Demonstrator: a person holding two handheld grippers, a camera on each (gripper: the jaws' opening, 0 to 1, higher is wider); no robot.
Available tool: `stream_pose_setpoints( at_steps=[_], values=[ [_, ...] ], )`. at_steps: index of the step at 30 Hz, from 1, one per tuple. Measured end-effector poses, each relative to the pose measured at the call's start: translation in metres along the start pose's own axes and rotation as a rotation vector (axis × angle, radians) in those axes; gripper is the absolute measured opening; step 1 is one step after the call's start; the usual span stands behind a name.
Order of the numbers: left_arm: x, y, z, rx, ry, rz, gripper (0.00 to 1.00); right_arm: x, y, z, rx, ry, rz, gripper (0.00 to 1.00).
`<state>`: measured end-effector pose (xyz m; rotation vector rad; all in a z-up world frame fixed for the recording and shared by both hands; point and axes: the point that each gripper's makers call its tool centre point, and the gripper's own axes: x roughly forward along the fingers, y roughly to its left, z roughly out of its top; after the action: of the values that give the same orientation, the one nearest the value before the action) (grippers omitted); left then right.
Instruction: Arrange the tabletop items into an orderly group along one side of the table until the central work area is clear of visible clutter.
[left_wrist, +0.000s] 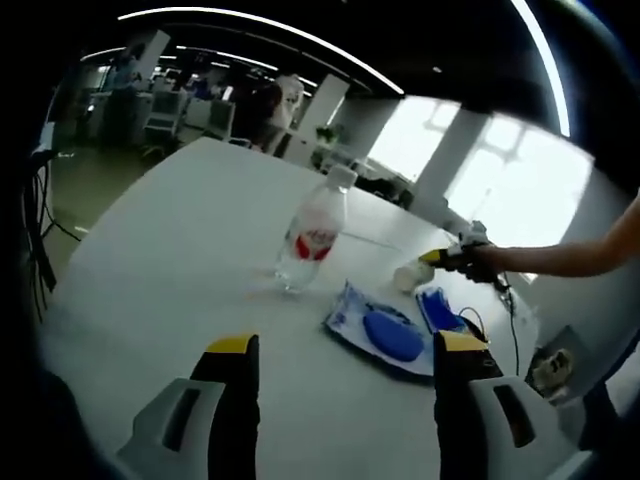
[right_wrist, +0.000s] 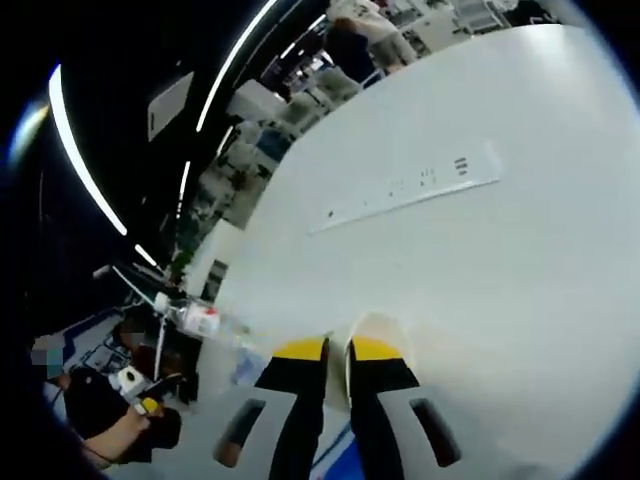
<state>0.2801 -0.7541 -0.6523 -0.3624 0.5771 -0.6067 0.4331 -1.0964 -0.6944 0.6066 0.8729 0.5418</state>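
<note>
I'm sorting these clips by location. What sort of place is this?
Probably an open-plan office. A large white table stands under long ceiling light strips, rows of desks with chairs fill the background, and tall bright windows run along one wall.

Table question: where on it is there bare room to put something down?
The white table is bare left of the water bottle. Crowded: right of it, the blue pouch and small white cup, where the right tool works.
</note>
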Motion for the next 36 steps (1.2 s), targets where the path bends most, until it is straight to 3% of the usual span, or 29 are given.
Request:
stream_pose_setpoints(
  at_steps=[7,9,14,19,22,29,31,36],
  values=[
    [-0.010,0.001,0.001,-0.030,-0.034,0.012,0.70,-0.001,0.023,0.012,-0.045,-0.045,0.076,0.00],
    [-0.012,0.000,0.000,-0.039,-0.040,0.012,0.70,-0.001,0.024,0.010,-0.117,-0.022,0.068,0.00],
    [-0.014,-0.003,-0.003,-0.050,-0.052,0.014,0.71,0.000,0.038,0.013,-0.193,-0.037,0.111,0.00],
    [-0.017,-0.004,-0.005,-0.050,-0.056,0.016,0.71,0.004,0.055,0.015,-0.421,-0.017,0.131,0.00],
    [-0.019,-0.004,-0.005,-0.054,-0.063,0.020,0.71,0.010,0.068,0.011,-0.575,0.034,0.144,0.00],
    [-0.023,-0.003,-0.005,-0.070,-0.083,0.026,0.71,0.028,0.094,-0.004,-0.824,0.127,0.189,0.00],
    [-0.024,-0.003,-0.005,-0.066,-0.084,0.027,0.71,0.035,0.103,-0.008,-0.935,0.146,0.210,0.00],
    [-0.029,-0.001,-0.007,-0.070,-0.095,0.029,0.71,0.048,0.116,-0.007,-0.993,0.154,0.228,0.00]
  ],
)
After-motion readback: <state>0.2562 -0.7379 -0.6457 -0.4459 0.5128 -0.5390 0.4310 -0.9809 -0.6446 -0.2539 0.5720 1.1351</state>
